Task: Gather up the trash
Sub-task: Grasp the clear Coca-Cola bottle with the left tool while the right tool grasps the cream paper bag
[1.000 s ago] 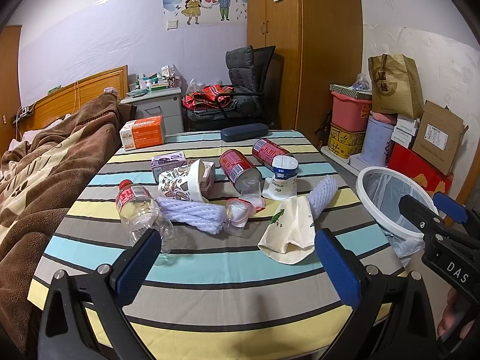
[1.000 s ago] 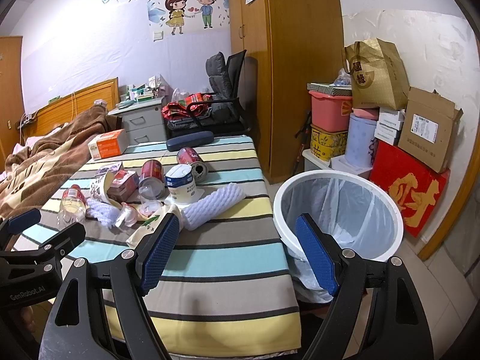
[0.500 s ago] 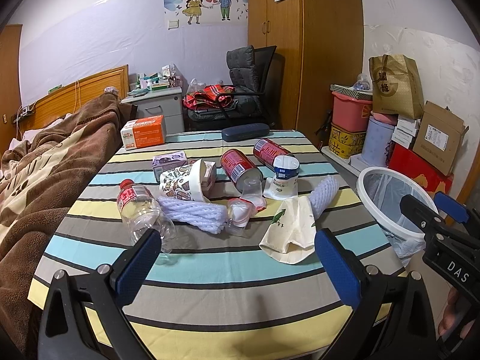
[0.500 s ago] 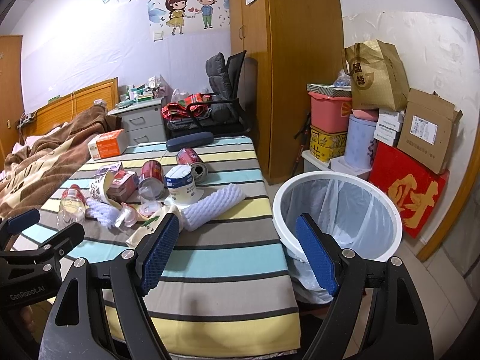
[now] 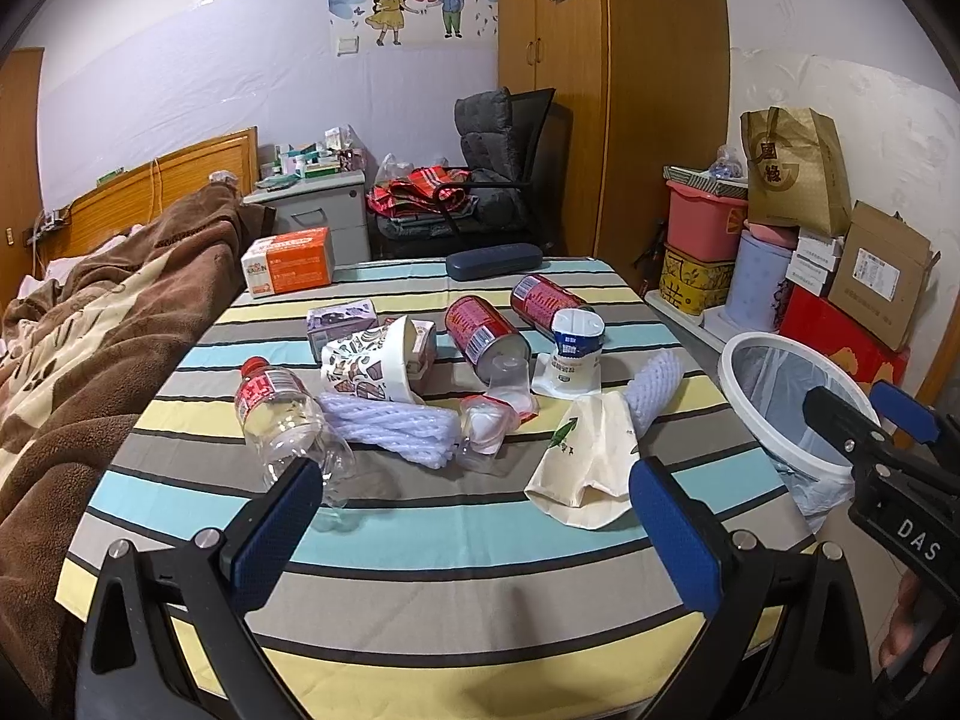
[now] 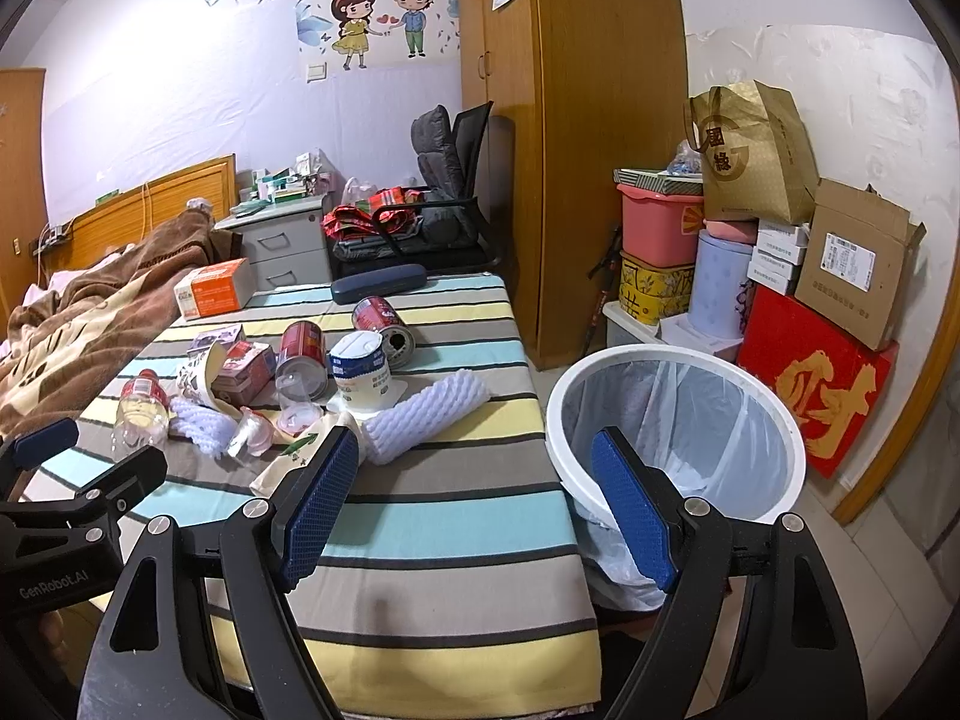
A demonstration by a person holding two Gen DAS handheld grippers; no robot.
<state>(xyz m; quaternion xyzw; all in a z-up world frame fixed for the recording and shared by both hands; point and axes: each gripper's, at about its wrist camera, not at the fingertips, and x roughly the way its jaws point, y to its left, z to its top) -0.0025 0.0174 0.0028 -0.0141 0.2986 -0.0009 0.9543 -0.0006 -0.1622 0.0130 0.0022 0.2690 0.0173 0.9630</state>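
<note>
Striped bench [image 5: 420, 540] strewn with trash.
On it lie a bottle [image 5: 282, 420], paper cup [image 5: 372, 369], two red cans [image 5: 486, 333], yogurt cup [image 5: 573, 354], foam nets [image 5: 390, 426], paper bag [image 5: 585, 462], orange box [image 5: 289, 261] and dark case [image 5: 492, 260].

On the striped table [image 5: 420, 546] I count two red cans [image 5: 483, 331] lying on their sides, one clear plastic bottle [image 5: 282, 420] with a red label, one patterned paper cup [image 5: 369, 363] tipped over, one white yogurt cup [image 5: 575, 343], two white foam net sleeves [image 5: 393, 426], one cream paper bag [image 5: 585, 459], one crumpled clear cup [image 5: 489, 426], one orange-and-white box [image 5: 289, 261], two small cartons (the second half hidden behind the paper cup), and one dark glasses case [image 5: 491, 259]. Beside the table stands one white bin [image 6: 675, 432] with a liner.
</note>
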